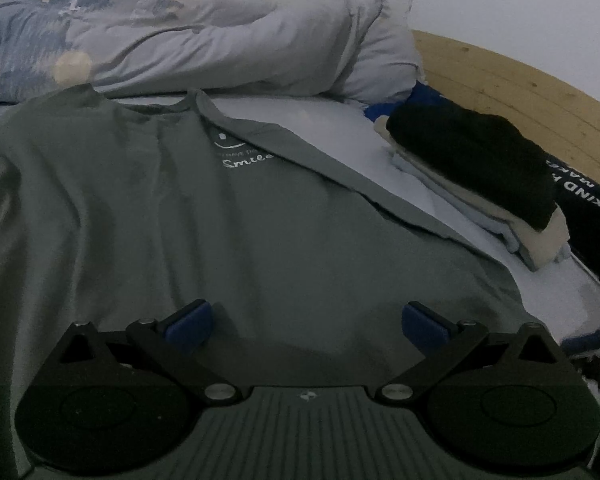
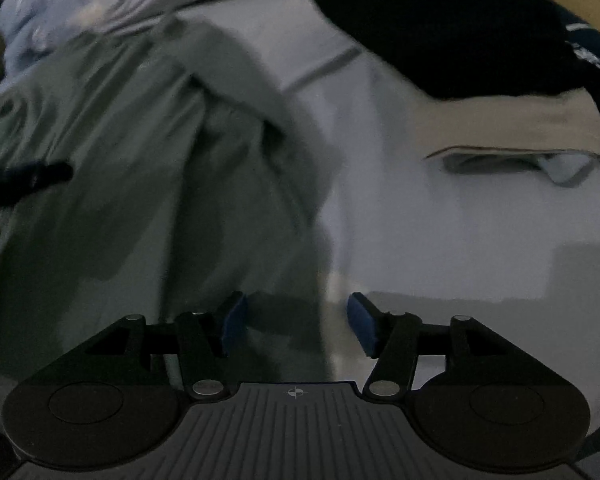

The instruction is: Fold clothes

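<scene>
Dim bedroom: white wall [image 1: 520, 0], wooden headboard [image 1: 500, 80] (pale pine)

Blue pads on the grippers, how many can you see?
4. Two on the left gripper, over the grey T-shirt; two on the right gripper, at the shirt's edge.

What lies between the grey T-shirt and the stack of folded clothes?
Only bare pale sheet separates the grey T-shirt from the folded stack, seen in the left wrist view.
</scene>
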### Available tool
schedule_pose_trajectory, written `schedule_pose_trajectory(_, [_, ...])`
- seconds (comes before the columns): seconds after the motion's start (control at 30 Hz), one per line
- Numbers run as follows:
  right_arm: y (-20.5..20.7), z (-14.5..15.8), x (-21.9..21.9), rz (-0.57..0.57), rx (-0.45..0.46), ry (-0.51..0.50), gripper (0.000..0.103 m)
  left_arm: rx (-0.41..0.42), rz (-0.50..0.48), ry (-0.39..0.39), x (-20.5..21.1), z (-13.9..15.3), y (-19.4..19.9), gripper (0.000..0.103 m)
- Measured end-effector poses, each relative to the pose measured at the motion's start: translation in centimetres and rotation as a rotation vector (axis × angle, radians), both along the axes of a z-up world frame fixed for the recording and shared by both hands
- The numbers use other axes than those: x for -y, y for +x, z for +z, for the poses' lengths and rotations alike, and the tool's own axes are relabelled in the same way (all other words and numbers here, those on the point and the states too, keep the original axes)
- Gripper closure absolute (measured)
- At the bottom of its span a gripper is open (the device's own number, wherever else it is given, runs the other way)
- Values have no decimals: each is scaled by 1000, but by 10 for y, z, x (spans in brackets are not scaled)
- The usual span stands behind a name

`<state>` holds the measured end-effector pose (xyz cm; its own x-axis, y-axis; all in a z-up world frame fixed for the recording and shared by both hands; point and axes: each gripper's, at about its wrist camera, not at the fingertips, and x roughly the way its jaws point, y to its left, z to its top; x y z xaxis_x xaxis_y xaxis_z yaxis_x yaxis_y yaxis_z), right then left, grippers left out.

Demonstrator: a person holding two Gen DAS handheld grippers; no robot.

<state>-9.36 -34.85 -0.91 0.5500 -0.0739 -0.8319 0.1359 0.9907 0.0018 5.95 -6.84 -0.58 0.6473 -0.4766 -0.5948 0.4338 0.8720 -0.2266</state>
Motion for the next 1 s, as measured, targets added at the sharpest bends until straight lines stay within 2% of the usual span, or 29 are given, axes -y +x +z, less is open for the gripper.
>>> schedule_pose_trajectory(0.03, [-2,0,-6,25,-2,-13,53,-1,-1,3,1,0,0,0])
schedule_pose_trajectory(0.07, [-3,0,-9,45,-3,-18,81,-1,-1,7,3,-1,0,0])
schedule_pose_trajectory(0.1, [-2,4,-8,56,-3,-9,97,-1,-1,12,4,-1,1,0])
schedule_pose_trajectory(0.17, [-3,13,-3,51,7,-7,98,-2,0,18,6,-1,2,0])
schedule_pose_trajectory(0.4, [-8,82,41,-52,122,-156,97,-6,0,31,10,-2,4,0])
schedule_pose_trajectory(0.47, [-5,92,56,-87,124,-191,97,-4,-5,40,10,-3,3,0])
schedule_pose_trajectory(0.57, [-1,89,59,-64,66,-198,97,-6,-6,42,10,-3,2,0])
schedule_pose_trajectory(0.73, [-5,62,30,94,-51,-186,95,-11,-8,39,10,-4,3,0])
schedule_pose_trajectory(0.83, [-10,52,13,171,-88,-145,89,-9,-13,46,11,-4,2,0])
schedule_pose_trajectory(0.93, [-22,49,-10,275,-126,-162,77,-9,-14,47,11,-4,2,0])
schedule_pose_trajectory(1.0, [-33,50,-20,302,-136,-188,55,-11,-12,47,11,-3,2,0])
